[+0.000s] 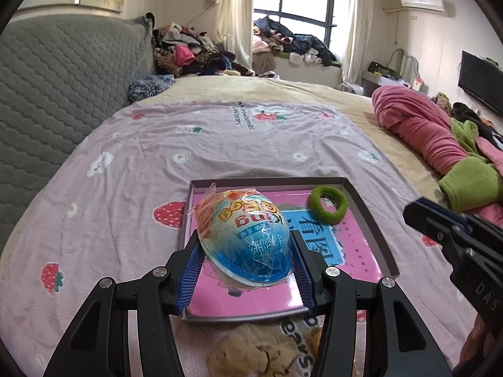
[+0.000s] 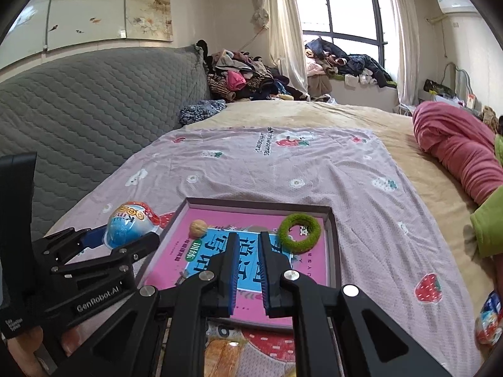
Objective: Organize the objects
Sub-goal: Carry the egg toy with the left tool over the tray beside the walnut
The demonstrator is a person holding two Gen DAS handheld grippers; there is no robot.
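Note:
A blue toy egg [image 1: 248, 238] in crinkly clear wrap sits between the pads of my left gripper [image 1: 246, 251], which is shut on it. In the right wrist view the egg [image 2: 125, 226] and left gripper [image 2: 125, 235] hang at the left rim of a shallow box tray [image 2: 334, 251]. The tray [image 1: 371, 220] holds a pink and blue book [image 2: 220, 251], a green fuzzy hair ring [image 2: 299, 233] [image 1: 327, 204] and a small tan ball [image 2: 198, 228]. My right gripper [image 2: 248, 238] is shut and holds nothing, over the tray's near middle. Its tip [image 1: 408, 213] shows at the right.
The tray lies on a pink strawberry-print sheet [image 1: 220, 144] on a bed. A grey quilted headboard [image 1: 63, 94] runs along the left. A rolled pink blanket [image 1: 415, 128] and green fabric [image 1: 468, 185] lie to the right. A small wrapped packet [image 2: 489, 323] lies at the right edge.

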